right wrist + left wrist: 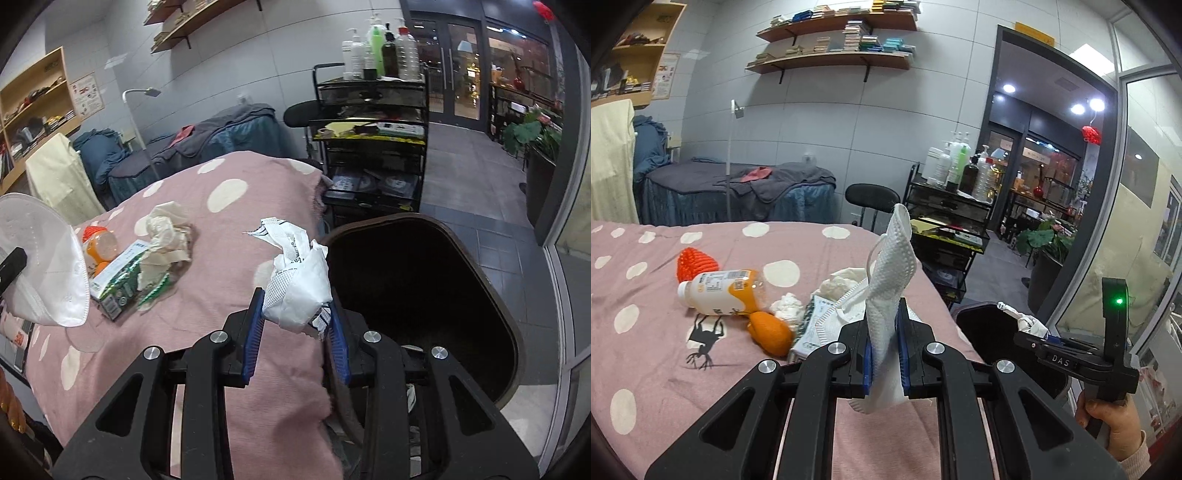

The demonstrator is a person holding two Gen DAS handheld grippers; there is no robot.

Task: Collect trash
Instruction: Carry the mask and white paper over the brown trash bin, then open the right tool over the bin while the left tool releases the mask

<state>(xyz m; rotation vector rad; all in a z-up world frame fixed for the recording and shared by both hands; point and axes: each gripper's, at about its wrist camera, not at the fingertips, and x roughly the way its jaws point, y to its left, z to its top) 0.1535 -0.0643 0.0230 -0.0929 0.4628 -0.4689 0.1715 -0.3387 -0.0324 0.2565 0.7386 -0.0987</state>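
Observation:
My left gripper (pixel 885 325) is shut on a white face mask (pixel 890 273) and holds it upright above the pink dotted bed (pixel 646 332); the mask also shows in the right wrist view (pixel 44 266). My right gripper (pixel 295 314) is shut on a crumpled white wrapper (pixel 301 280) at the bed's edge, next to the open black trash bin (pixel 417 288). The right gripper shows in the left wrist view (pixel 1034 328) over the bin (pixel 990 332). On the bed lie a plastic bottle (pixel 720 291), crumpled tissues (pixel 788 306) and a green-white carton (pixel 118 284).
An orange knitted toy (pixel 770 332) and a red one (pixel 694 264) lie by the bottle. A black cart (pixel 369 122) with bottles stands beyond the bed's far corner. A second bed (pixel 738 192) is at the back. A glass wall (pixel 1126 221) is on the right.

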